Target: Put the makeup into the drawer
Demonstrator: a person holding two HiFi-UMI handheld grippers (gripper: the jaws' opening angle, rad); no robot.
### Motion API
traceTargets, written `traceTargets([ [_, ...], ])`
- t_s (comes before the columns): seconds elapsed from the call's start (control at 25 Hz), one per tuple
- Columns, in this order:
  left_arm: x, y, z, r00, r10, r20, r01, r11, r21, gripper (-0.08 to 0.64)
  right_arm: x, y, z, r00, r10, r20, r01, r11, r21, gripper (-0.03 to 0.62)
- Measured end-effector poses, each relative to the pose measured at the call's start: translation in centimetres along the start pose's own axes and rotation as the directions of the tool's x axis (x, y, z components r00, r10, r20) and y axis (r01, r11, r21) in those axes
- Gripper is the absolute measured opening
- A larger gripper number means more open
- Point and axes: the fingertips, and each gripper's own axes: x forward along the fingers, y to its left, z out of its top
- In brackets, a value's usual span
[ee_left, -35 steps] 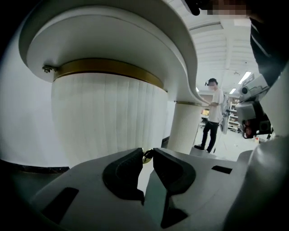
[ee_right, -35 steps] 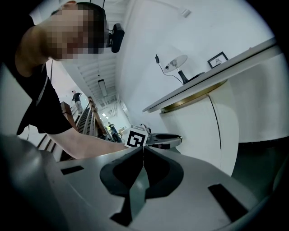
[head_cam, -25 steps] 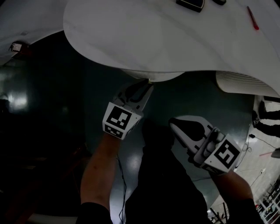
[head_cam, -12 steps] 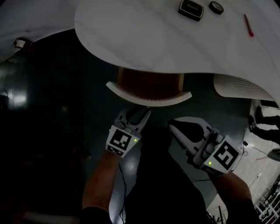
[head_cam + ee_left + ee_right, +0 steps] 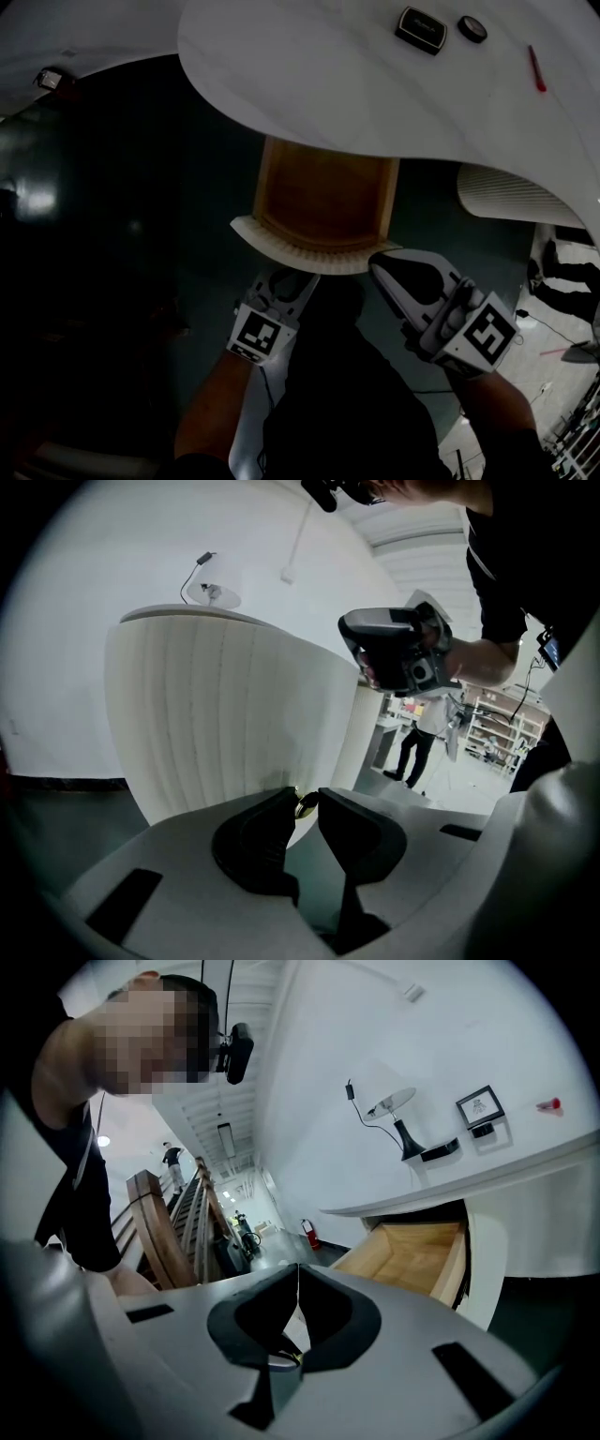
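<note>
The wooden drawer (image 5: 323, 197) stands pulled out from under the white table (image 5: 309, 84). My left gripper (image 5: 293, 273) is shut on the small brass knob (image 5: 305, 803) of its ribbed white front (image 5: 225, 719). My right gripper (image 5: 378, 263) hangs just right of the drawer front, shut and empty, its jaws (image 5: 298, 1271) meeting in a thin line. On the tabletop lie a black rectangular compact (image 5: 420, 29), a small round black case (image 5: 472, 28) and a thin red stick (image 5: 536, 67). The open drawer (image 5: 412, 1255) looks empty in the right gripper view.
A ribbed white cabinet (image 5: 520, 192) stands under the table to the right of the drawer. A lamp (image 5: 398, 1119) and a small framed picture (image 5: 480, 1107) stand at the table's back. Dark floor (image 5: 112, 234) lies to the left; a person (image 5: 412, 747) stands far off.
The left gripper has drawn back toward me with the knob, and the drawer has slid from shut to well open. The right gripper has barely shifted.
</note>
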Motion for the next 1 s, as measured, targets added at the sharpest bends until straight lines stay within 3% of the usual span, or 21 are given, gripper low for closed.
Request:
traceTargets([
  [0.32,-0.8,-0.5,-1.1,0.999,0.012,-0.05,-0.01,0.999,0.041,0.083,-0.1,0.1,-1.6,0.999,0.002,-0.039,-0.001,0.999,0.032,0.017],
  [0.44,-1.0,-0.1,-0.8,0.997,0.051,-0.059,-0.052,0.999,-0.007,0.089,-0.2,0.0,-1.0,0.999,-0.007,-0.044,0.008,1.0,0.025,0.017],
  [0.72,-4.1,0.5,2.0,0.99,0.126,-0.059,-0.131,0.987,-0.096,0.092,-1.1,0.8,3.8,0.999,-0.03,-0.044,0.031,0.999,0.015,0.017],
  [1.0,-7.4,-0.8,8.9,0.992,0.124,-0.012,-0.124,0.981,-0.152,0.091,-1.9,0.4,10.6,0.996,-0.091,0.011,0.09,0.996,0.028,0.017],
])
